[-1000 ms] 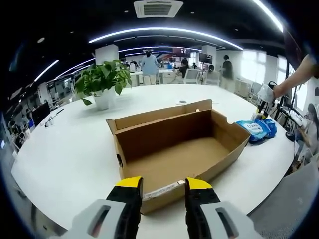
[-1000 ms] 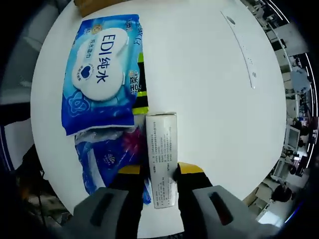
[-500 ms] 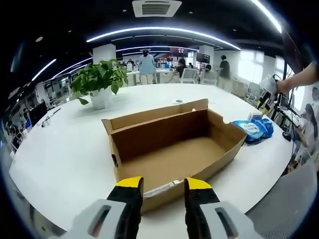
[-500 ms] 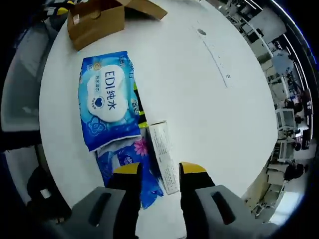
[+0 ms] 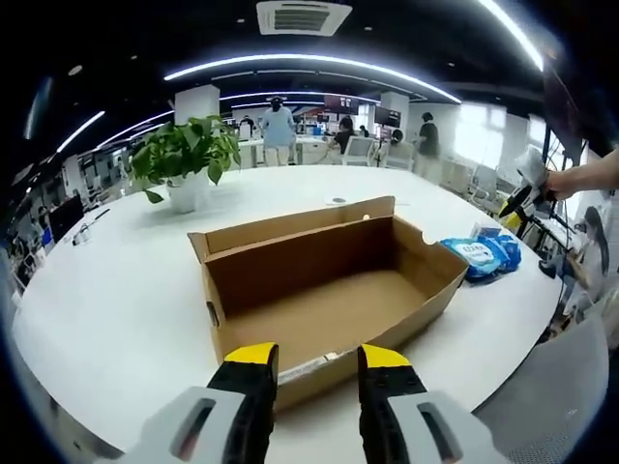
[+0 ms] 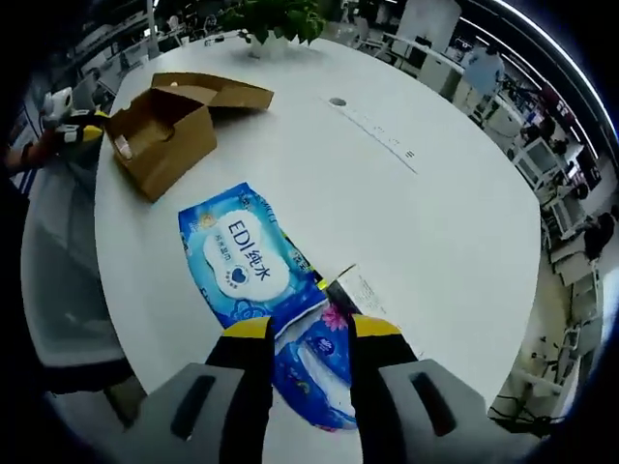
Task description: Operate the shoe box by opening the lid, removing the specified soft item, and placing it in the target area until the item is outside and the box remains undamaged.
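Shoe box (image 5: 329, 290) of brown cardboard sits open on the round white table (image 5: 106, 290), with its lid folded back on the far side and nothing to see inside it. In the left gripper view, the left gripper (image 5: 317, 360) hangs just in front of the box's near wall, with its yellow-tipped jaws apart and holding nothing. A potted plant (image 5: 184, 159) stands on the table behind the box. To the right of the box lies a blue pack of wipes (image 5: 484, 253), and past it the other gripper shows in a person's hand (image 5: 571, 182). In the right gripper view, the right gripper (image 6: 308, 331) is above the table with its jaws apart and empty. Below its tips lie the blue pack of wipes (image 6: 247, 259), a smaller blue soft pack (image 6: 314, 365) with a pink flower on it, and a small white box (image 6: 363, 290) just beside them. The shoe box (image 6: 164, 130) sits well apart from them, farther along the table.
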Motion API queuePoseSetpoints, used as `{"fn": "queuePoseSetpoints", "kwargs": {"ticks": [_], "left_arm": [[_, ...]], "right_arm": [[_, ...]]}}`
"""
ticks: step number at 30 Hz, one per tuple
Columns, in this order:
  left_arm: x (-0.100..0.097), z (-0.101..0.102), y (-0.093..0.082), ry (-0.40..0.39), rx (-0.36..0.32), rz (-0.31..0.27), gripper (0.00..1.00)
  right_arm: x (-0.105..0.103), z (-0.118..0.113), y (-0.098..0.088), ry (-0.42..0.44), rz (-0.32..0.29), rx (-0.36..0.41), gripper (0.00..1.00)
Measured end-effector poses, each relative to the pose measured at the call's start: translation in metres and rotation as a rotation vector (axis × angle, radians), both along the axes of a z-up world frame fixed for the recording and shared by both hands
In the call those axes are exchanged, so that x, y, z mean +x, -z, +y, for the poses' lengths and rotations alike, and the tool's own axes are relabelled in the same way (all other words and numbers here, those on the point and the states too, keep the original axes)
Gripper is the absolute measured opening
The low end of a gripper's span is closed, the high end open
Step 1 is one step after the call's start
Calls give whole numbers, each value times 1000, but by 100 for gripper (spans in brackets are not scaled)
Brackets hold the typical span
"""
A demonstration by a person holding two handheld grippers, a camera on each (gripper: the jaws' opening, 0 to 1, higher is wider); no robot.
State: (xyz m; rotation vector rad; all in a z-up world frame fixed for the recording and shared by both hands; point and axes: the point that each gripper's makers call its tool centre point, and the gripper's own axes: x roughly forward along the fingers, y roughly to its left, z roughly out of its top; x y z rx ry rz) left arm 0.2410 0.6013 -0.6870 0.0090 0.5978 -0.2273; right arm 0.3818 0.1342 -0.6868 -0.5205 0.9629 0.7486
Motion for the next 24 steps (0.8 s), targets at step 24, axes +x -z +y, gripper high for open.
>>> {"fn": "queuePoseSetpoints", "kwargs": {"ticks": [24], "left_arm": [[-1, -8, -1, 29, -66, 4, 33]], "right_arm": [[-95, 257, 18, -67, 42, 436, 31]]}}
